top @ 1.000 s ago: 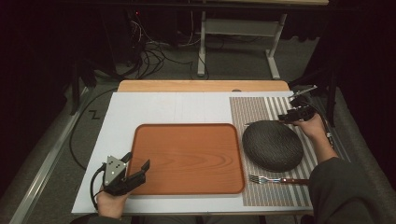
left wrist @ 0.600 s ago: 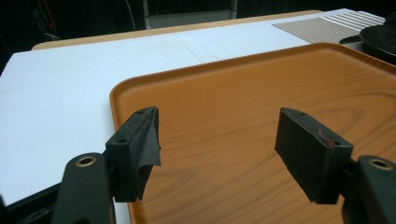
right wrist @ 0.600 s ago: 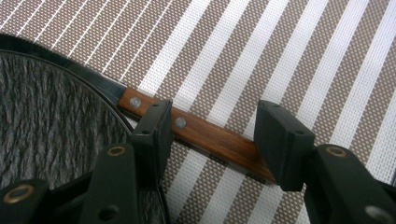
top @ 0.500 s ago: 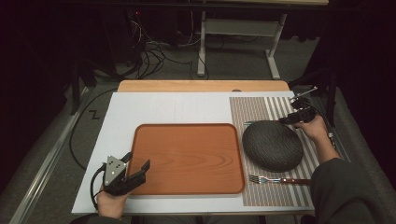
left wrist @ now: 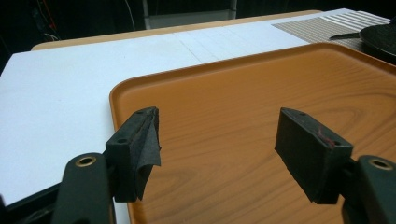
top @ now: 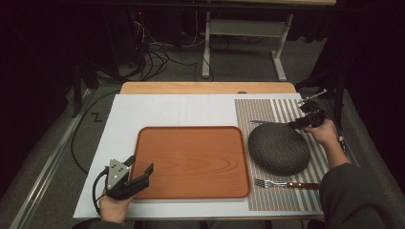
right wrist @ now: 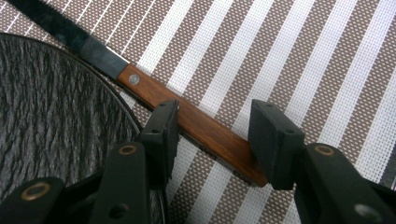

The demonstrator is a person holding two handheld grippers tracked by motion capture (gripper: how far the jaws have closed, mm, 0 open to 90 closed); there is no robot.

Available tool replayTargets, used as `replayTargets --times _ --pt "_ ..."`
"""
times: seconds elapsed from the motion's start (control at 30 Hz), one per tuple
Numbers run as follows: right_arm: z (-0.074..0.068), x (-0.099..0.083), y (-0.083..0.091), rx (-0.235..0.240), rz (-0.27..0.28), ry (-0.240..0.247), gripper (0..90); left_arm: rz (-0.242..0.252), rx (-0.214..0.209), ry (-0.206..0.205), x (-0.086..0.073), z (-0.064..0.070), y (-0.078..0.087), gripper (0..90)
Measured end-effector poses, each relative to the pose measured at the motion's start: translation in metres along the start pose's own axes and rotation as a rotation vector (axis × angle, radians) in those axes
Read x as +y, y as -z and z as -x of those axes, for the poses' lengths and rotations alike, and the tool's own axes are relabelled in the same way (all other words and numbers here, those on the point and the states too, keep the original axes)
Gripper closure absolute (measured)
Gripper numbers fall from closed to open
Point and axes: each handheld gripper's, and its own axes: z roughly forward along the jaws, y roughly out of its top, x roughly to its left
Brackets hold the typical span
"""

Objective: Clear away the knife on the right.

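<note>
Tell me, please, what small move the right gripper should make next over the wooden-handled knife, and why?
Probably shut the jaws. In the right gripper view, the right gripper is open with its jaws on either side of the knife, whose wooden handle lies flat on the striped placemat beside the dark plate. It may need to settle slightly lower first; I cannot tell its height.

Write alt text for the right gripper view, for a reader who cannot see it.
The right gripper, jaws open, straddles the wooden handle of a knife lying on a brown-and-white striped placemat. The knife's dark blade runs to the upper left, past the rim of a dark textured plate at the left.
</note>
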Motion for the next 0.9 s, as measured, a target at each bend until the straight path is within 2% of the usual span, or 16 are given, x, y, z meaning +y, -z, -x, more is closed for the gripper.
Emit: replayTargets --times 0.5,0.9 --pt "0.007 -0.010 0.004 0.028 -0.013 -0.018 60.5 -0.001 0.001 -0.005 0.000 0.000 0.000 30.5" --pt "0.009 -0.015 0.005 0.020 -0.002 -0.008 59.3 0.001 0.002 -0.006 0.000 0.000 0.000 30.5"
